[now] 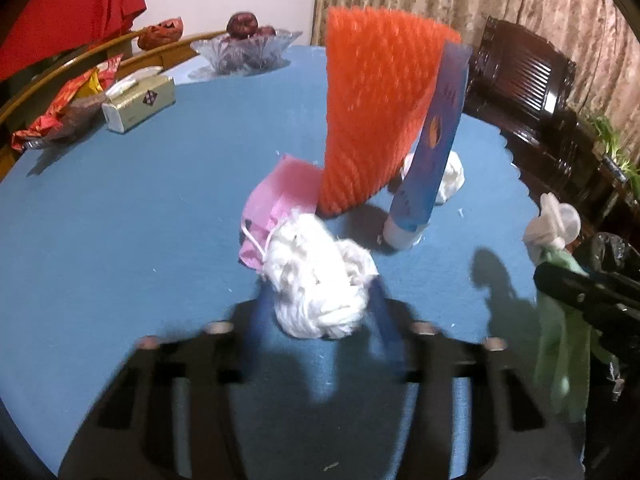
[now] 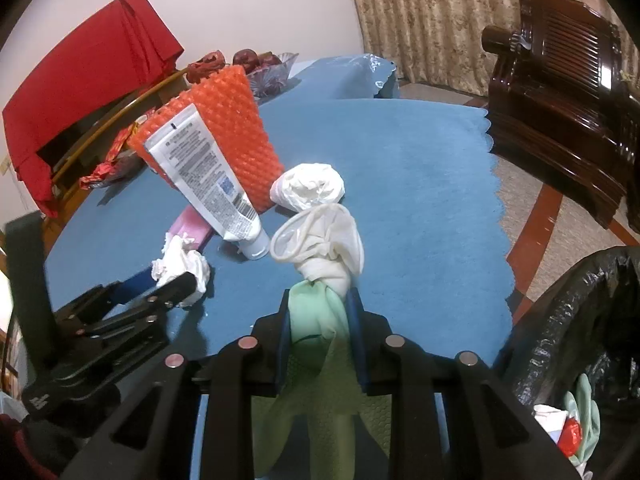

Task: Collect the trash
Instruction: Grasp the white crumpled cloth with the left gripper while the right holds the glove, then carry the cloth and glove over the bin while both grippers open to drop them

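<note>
Right wrist view: my right gripper point(image 2: 320, 300) has its fingers clamped on the glove point(image 2: 316, 276), near the bin bag point(image 2: 568, 320) for dropping. Left gripper point(image 1: 320, 300) pinches the tissue point(image 1: 320, 276), lifting it off the bench point(image 1: 120, 240).

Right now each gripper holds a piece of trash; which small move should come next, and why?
Probably carry the right gripper rightward to the black trash bag and release there. It is shut on the pale green rubber glove, and the bag stands open just beside it, trash already inside. The left gripper, shut on the crumpled white tissue, can follow.
</note>
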A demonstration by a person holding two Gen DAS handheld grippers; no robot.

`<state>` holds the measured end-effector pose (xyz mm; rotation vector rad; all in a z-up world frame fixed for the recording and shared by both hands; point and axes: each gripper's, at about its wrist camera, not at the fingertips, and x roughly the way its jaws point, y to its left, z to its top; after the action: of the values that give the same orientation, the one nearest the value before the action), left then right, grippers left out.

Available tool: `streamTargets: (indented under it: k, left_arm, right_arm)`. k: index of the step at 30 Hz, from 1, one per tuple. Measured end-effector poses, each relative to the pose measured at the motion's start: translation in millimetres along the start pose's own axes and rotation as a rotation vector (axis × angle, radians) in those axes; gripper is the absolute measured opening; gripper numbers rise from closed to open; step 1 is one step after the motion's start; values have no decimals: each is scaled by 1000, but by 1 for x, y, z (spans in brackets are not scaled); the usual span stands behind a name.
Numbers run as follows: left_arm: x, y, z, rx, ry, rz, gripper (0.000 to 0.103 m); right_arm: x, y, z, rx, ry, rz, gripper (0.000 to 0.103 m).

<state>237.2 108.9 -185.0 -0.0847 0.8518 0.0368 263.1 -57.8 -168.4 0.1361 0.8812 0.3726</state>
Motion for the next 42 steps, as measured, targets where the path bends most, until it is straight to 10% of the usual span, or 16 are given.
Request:
streamTargets:
  k: [16, 32, 42]
  left_arm:
    - [-71, -2, -21, 6, -75, -14, 30]
    - [-89, 0, -73, 17, -56, 39, 66]
    - [-86, -10, -56, 48, -116, 43, 46]
  right_arm:
    - [-41, 10, -1, -24, -47, 40, 26]
    - [-49, 8, -23, -29, -11, 47, 26]
    - [-47, 7, -25, -24, -10, 42, 26]
